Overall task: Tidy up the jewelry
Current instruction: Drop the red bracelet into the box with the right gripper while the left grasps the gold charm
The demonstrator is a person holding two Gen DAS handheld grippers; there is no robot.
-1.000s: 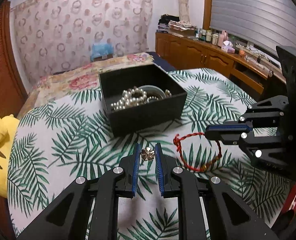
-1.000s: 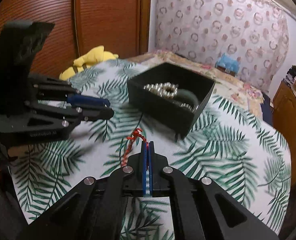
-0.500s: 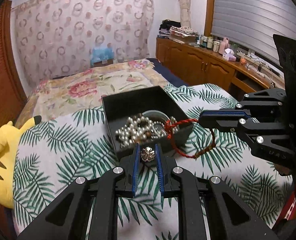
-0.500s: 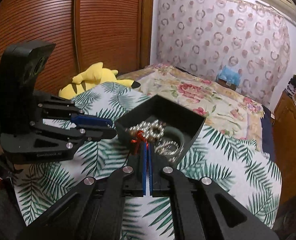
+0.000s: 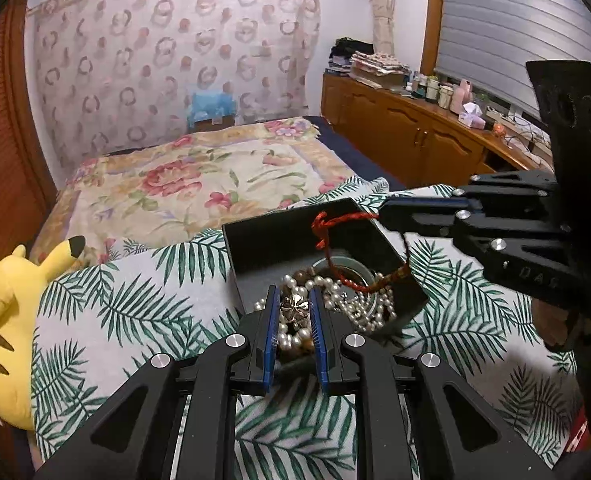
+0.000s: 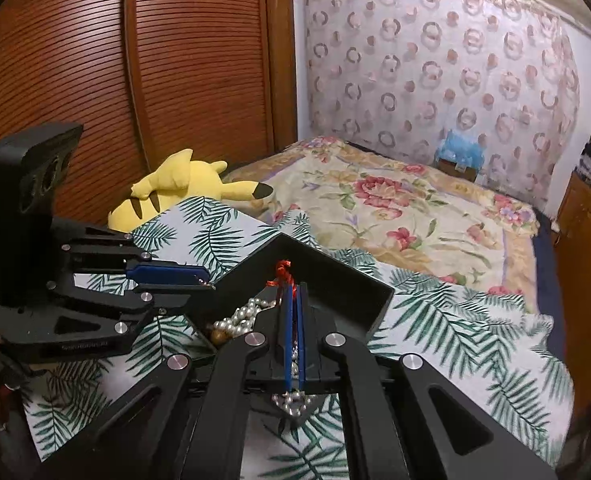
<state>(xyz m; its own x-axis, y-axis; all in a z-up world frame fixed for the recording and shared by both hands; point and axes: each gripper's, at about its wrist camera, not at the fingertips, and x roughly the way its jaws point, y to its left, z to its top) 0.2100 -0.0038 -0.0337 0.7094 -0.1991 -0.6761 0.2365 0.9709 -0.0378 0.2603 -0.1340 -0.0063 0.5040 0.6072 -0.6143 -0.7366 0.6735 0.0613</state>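
Palm-leaf print in green and white covers the cloth [image 5: 143, 312] under the action, spread at the foot of a bed [image 5: 199, 176] with a floral cover. On that cloth sits the black box [image 5: 279, 240], open-topped, its corner pointing toward the right camera. Inside it lies a heap of pearl beads [image 5: 359, 312], partly over a round grey-green piece that is hard to make out.

Over to the right hand-held gripper [image 6: 293, 296]: its blue pads are pressed together on the red cord bracelet [image 5: 335, 240], pinched near the knot, and the loop hangs down into the box, its lower end touching the pearls. In the left camera this gripper reaches in from the right, tip above the box's far rim.

And the left hand-held gripper [image 5: 294, 312]: clamped on a small metal flower charm [image 5: 294, 308], held just above the near side of the box, over the pearls.

Writing now: pale lettering shows on the side of each gripper body, too blurred to read.

A yellow plush toy [image 6: 183, 192] lies off by the wooden louvred doors [image 6: 135, 80].
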